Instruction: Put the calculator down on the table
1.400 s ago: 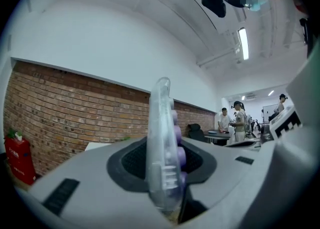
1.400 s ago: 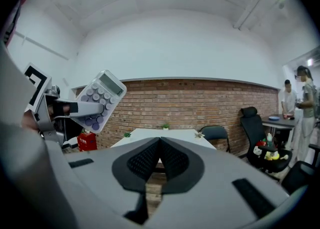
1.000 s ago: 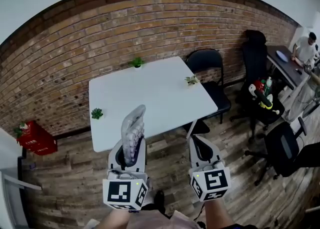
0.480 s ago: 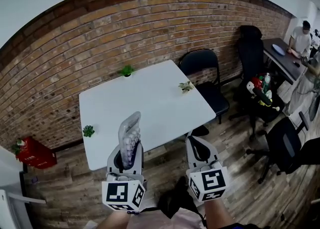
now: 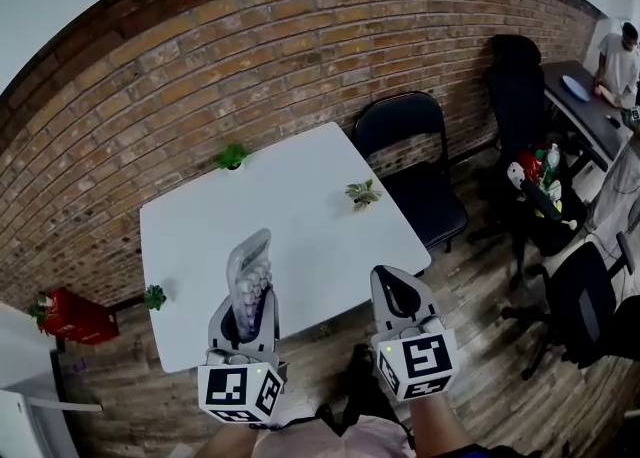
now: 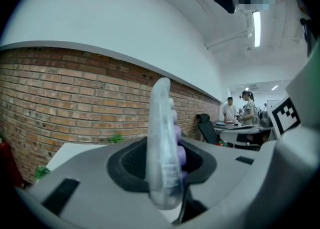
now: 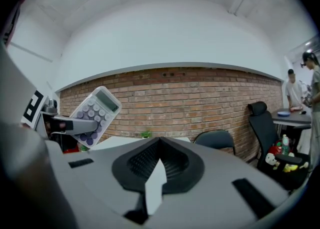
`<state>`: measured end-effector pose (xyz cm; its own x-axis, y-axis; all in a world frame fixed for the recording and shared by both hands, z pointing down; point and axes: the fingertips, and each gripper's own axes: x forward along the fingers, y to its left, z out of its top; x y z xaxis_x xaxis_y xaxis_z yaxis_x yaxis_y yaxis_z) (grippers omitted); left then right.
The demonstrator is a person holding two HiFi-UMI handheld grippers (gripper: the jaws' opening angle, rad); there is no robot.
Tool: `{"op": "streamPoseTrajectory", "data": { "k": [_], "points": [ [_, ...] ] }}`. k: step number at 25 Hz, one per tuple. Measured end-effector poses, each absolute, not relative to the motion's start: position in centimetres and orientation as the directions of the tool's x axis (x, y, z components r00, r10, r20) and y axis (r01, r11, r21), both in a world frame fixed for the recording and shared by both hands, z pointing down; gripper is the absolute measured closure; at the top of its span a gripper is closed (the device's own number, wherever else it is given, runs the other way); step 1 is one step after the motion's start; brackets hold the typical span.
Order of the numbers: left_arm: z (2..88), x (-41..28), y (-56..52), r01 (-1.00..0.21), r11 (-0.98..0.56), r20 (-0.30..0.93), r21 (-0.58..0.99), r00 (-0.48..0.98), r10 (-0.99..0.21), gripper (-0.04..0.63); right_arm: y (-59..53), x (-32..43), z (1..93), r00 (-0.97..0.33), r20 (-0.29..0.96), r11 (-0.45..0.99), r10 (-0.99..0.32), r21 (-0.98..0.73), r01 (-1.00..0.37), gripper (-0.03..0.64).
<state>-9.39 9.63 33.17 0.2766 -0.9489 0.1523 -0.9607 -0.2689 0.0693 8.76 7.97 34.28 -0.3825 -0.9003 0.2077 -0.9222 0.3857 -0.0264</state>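
The table (image 5: pixel 300 201) stands before the brick wall (image 5: pixel 200 76). On it, one potted plant (image 5: pixel 231 156) sits at 12 o'clock, a second plant (image 5: pixel 362 191) at 3, and a third plant (image 5: pixel 154 296) at 8. A folding chair (image 5: pixel 412 161) stands off its 2 o'clock corner. The calculator (image 5: pixel 248 268), upright in the left claw (image 5: pixel 243 308), is over the 6 o'clock edge, with the right claw (image 5: pixel 393 291) at its 3 o'clock.

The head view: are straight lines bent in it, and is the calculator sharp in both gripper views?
Head view: strong fisheye, the brick wall bows in an arc. Left gripper view: the calculator is very close, edge-on and soft. Right gripper view: it is sharper, with separate keys visible.
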Motion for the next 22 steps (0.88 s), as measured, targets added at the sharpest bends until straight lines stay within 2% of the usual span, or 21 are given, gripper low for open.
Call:
{"op": "streamPoseTrajectory", "data": {
  "k": [9,15,22],
  "points": [
    [28.9,-5.7,2.4,-0.977,-0.210,0.094,0.044,0.213,-0.973,0.460,-0.5,11.1,31.0,-0.469,0.150,0.471,-0.870,-0.027,-0.882,0.615],
    [26.6,-6.3,-0.3,-0.984,-0.174,0.034,0.039,0.176,-0.984,0.460,-3.6,9.9,29.1,-0.509,0.118,0.513,-0.853,0.006,-0.858,0.615],
    [27.9,-8.4,-4.1,-0.985,-0.161,0.052,0.058,0.164,-0.985,0.460,-7.1,7.5,29.6,-0.520,0.139,0.528,-0.843,0.029,-0.848,0.615]
  ]
}}
